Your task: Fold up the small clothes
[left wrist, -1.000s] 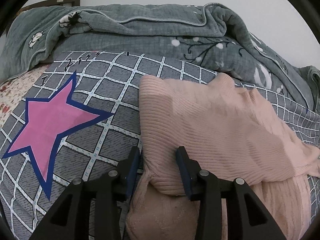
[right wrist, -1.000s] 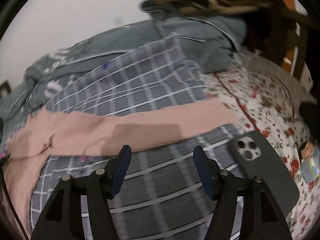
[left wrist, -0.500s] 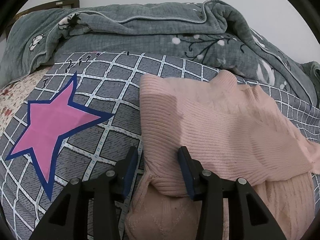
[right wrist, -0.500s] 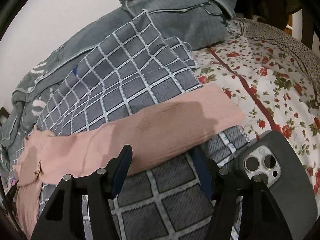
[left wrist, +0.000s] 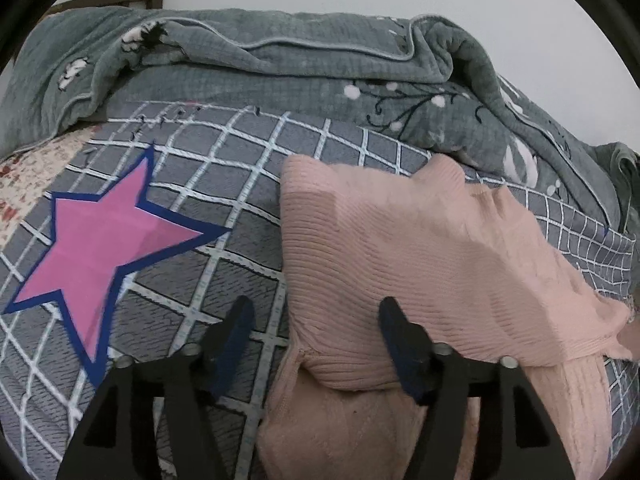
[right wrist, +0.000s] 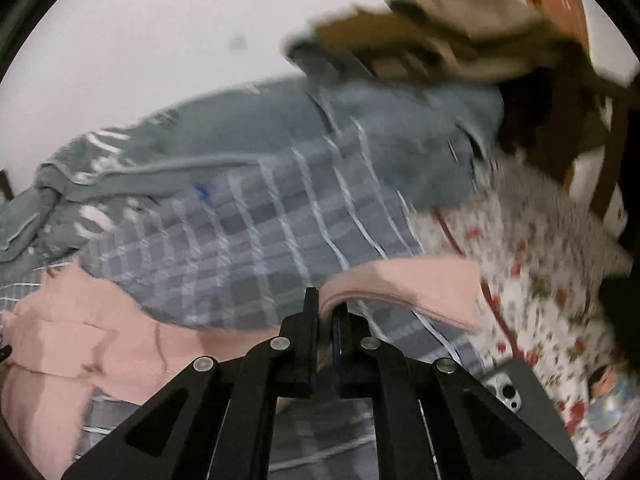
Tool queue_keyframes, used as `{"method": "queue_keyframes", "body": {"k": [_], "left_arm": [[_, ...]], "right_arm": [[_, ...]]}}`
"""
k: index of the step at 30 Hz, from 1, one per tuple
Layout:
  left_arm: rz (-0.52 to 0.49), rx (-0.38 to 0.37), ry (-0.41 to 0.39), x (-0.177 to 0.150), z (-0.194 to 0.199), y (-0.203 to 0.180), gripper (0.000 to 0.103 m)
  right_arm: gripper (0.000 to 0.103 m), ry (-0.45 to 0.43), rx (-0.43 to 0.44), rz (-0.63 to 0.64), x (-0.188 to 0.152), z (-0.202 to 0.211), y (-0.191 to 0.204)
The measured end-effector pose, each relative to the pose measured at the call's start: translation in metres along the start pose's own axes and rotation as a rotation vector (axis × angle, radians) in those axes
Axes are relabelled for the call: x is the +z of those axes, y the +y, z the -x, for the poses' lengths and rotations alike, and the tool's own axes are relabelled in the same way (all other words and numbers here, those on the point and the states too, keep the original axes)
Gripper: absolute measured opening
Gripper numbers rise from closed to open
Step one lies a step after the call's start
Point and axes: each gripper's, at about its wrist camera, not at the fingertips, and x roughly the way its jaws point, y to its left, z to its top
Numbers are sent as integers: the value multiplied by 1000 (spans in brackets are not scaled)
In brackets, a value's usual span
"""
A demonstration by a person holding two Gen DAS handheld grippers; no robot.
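A pink ribbed sweater (left wrist: 420,240) lies on a grey checked blanket (left wrist: 224,184), with one part folded over its body. My left gripper (left wrist: 316,320) straddles the folded near edge. Its jaws are opening and the pads stand clear of the knit on both sides. In the right wrist view my right gripper (right wrist: 325,304) is shut on the sweater's long sleeve (right wrist: 412,288), pinching it near the cuff end and holding it raised off the blanket. The sweater's body (right wrist: 80,340) lies at the left of that view. The picture there is blurred by motion.
A pink star with a blue border (left wrist: 104,240) marks the blanket at the left. A bunched grey quilt (left wrist: 280,60) runs along the far side. A phone (right wrist: 520,396) lies on the floral sheet (right wrist: 540,280) by the right gripper. Brown clothes (right wrist: 440,40) are piled behind.
The left jaws have spread apart off the folded edge they were pinching. The right jaws have gone from wide open to shut on the sleeve and lifted it.
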Motion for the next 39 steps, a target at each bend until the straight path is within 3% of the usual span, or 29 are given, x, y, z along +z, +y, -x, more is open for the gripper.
{"method": "queue_keyframes", "body": {"k": [6, 9, 16, 19, 21, 23, 26, 32, 36, 39], "left_arm": [[73, 4, -17, -1, 30, 33, 70], [61, 50, -7, -4, 44, 55, 70], [69, 103, 0, -18, 79, 110, 70], [59, 107, 1, -23, 86, 121, 70], [40, 110, -1, -26, 89, 122, 71], [31, 99, 0, -27, 91, 121, 71], [11, 64, 4, -28, 87, 110, 71], [-32, -69, 19, -26, 67, 64, 71], [-82, -54, 37, -20, 51, 36, 71], [-43, -67, 80, -14, 36, 34, 71]], "right_arm": [[5, -145, 113, 171, 27, 62, 117], [5, -191, 243, 244, 24, 84, 199], [5, -143, 550, 349, -26, 89, 377], [6, -85, 615, 384, -58, 81, 437], [17, -17, 627, 397, -74, 69, 460], [32, 14, 629, 398, -85, 64, 464], [51, -20, 611, 402, -85, 64, 436], [55, -50, 472, 391, -70, 57, 339], [56, 27, 409, 327, -70, 30, 264], [56, 108, 385, 282, -76, 7, 224]]}}
